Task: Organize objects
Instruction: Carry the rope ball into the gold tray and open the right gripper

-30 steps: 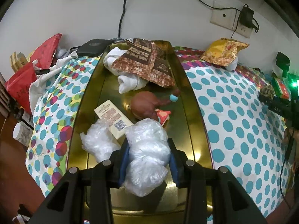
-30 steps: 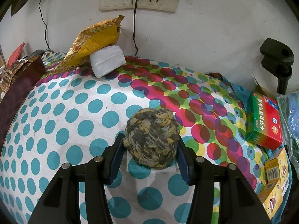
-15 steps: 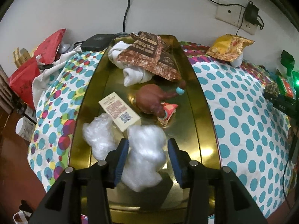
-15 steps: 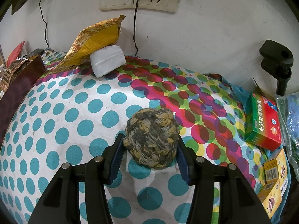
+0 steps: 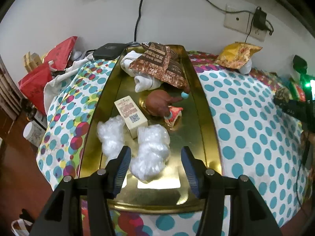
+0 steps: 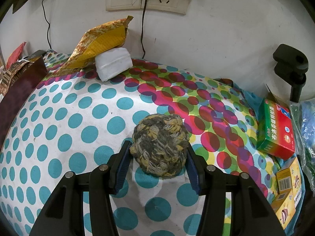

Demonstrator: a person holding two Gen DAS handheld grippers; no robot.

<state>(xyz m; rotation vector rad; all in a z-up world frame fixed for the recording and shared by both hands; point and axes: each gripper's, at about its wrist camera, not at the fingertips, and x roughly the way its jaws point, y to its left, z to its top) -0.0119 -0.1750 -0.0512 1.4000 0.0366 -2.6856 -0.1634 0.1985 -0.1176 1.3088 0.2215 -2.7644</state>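
While left fingers [image 5: 155,164] spread, bag [image 5: 150,153] lies in tray [image 5: 198,118]; right fingers [image 6: 158,164] clamp ball [image 6: 160,144].

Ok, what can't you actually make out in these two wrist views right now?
- Left wrist: white cloth on the gold tray, partly under the brown snack bag.
- Left wrist: woven ball near the right edge, too small to detail.
- Right wrist: white roll, its left end hidden under the yellow bag.
- Right wrist: orange box, cut off by the edge.

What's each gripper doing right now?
Left gripper: open, jaws just opened off the plastic bag, now on the tray.
Right gripper: shut on the rope ball.
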